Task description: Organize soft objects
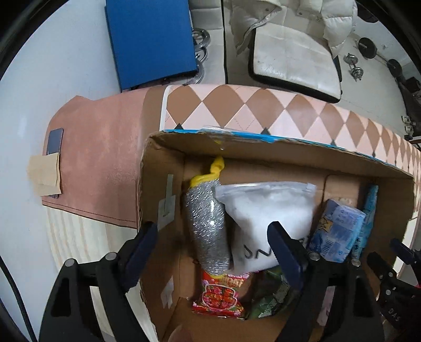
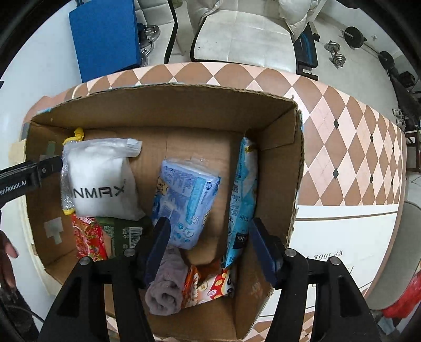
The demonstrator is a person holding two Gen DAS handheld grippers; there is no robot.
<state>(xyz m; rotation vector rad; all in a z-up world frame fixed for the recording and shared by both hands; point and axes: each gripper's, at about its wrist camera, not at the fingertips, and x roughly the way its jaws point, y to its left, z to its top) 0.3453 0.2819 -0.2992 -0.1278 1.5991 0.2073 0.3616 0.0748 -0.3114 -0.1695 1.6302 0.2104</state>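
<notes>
An open cardboard box [image 1: 163,168] [image 2: 276,126] sits on the checkered table. Inside lie a white zip bag of cotton [image 1: 265,210] [image 2: 97,184], a silver mesh roll with a yellow end [image 1: 208,226], a blue tissue pack [image 1: 336,231] [image 2: 186,200], a light-blue packet [image 2: 243,197] against the right wall, a red packet [image 1: 221,297] [image 2: 89,236], a green packet [image 2: 123,231], a rolled grey towel [image 2: 165,284] and an orange snack packet [image 2: 210,284]. My left gripper [image 1: 213,247] is open above the box's left side. My right gripper [image 2: 210,244] is open above the box's near right part. Both are empty.
A pink mat [image 1: 100,157] with a phone [image 1: 54,142] lies left of the box. A blue board [image 1: 150,39], a white chair [image 2: 244,34] with a jacket [image 1: 289,15], and dumbbells [image 2: 336,55] stand beyond the table. The table edge runs behind the box.
</notes>
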